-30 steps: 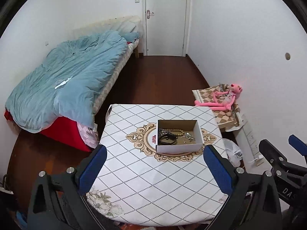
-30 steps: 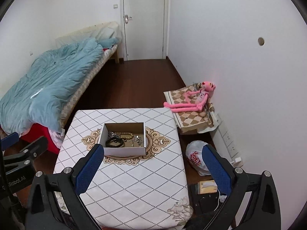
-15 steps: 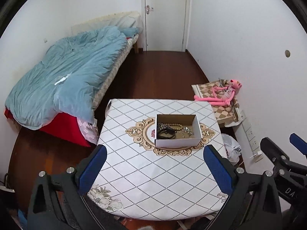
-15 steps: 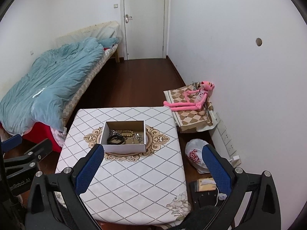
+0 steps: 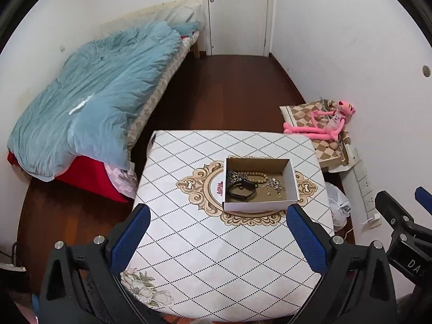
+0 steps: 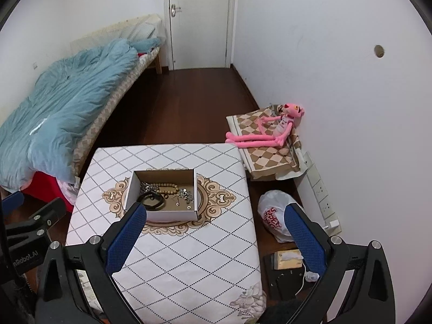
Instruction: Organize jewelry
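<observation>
- Cardboard box (image 5: 259, 186), white outside and open-topped, sits on the ornate medallion at the middle of the counter (image 5: 205, 256); counter covered in a white diamond-pattern cloth.
- Box contents: tan bead bracelet (image 5: 252, 174), black band (image 5: 240, 191), silvery chains and small pieces (image 5: 274, 187), all loose together.
- Left tongs (image 5: 216, 237): blue pads spread wide, released, nothing between them, above the counter's near half, short of the box.
- Right tongs (image 6: 213, 236): likewise spread and empty; left pad overlaps the box's near corner in the right wrist view.
- Right wrist view only: white plastic bag with red print (image 6: 272, 214) and a tissue box (image 6: 287, 260) on the floor right of the counter.
- Left wrist view shows more of the blue quilt (image 5: 89, 102) on the bed.
- Both views: pink plush toy (image 6: 270, 129) on a checkered cushion by the wall.
</observation>
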The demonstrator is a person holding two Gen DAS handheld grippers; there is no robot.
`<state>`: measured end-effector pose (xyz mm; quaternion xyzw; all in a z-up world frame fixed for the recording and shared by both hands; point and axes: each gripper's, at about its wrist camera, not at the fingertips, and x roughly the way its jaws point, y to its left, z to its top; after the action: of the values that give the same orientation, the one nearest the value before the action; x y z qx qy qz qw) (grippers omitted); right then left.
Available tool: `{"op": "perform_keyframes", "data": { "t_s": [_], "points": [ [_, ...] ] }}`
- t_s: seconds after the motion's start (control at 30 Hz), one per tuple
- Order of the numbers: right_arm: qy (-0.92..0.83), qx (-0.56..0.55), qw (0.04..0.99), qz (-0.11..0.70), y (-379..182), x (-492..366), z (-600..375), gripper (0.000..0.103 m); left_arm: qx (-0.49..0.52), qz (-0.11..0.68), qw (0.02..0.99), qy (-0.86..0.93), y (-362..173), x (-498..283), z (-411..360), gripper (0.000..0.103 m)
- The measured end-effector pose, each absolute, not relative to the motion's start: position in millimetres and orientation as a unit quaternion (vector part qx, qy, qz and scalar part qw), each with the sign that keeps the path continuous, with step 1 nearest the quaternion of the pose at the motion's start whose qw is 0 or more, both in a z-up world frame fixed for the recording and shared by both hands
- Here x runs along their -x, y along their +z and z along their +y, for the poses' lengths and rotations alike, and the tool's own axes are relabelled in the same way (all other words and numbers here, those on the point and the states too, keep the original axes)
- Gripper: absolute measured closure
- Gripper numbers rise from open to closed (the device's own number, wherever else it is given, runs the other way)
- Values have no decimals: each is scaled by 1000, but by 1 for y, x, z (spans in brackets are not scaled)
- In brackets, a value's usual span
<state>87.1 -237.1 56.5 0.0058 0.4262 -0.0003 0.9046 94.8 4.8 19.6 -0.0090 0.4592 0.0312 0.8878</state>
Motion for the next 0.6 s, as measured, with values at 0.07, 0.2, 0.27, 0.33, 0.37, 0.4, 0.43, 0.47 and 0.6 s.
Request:
{"op": "perform_keyframes", "data": {
  "t_s": [0.07, 0.2, 0.27, 0.33, 0.37, 0.4, 0.43, 0.47, 0.6],
  "points": [
    [2, -6, 900, 435, 52, -94, -237, 0, 6, 466, 884, 34, 16, -100, 5, 0],
    [4, -3, 894, 448, 43, -106, -235, 0, 10, 476, 879, 33, 9, -109, 5, 0],
    [4, -3, 893, 450, 39, -110, -234, 0, 11, 479, 877, 32, 7, -111, 6, 0],
    [6, -1, 891, 453, 33, -113, -233, 0, 8, 479, 877, 32, 5, -113, 6, 0],
    [4, -1, 891, 455, 31, -114, -232, 0, 6, 480, 877, 34, 4, -114, 6, 0],
    [2, 0, 890, 457, 29, -116, -232, 0, 6, 481, 876, 34, 3, -114, 7, 0],
    [2, 0, 889, 459, 27, -116, -232, 0, 6, 481, 876, 35, 2, -115, 7, 0],
    [1, 1, 888, 460, 26, -117, -231, 0, 6, 481, 876, 35, 2, -115, 7, 0],
    [0, 6, 887, 462, 25, -118, -230, 0, 8, 483, 875, 34, 2, -115, 9, 0]
  ]
}}
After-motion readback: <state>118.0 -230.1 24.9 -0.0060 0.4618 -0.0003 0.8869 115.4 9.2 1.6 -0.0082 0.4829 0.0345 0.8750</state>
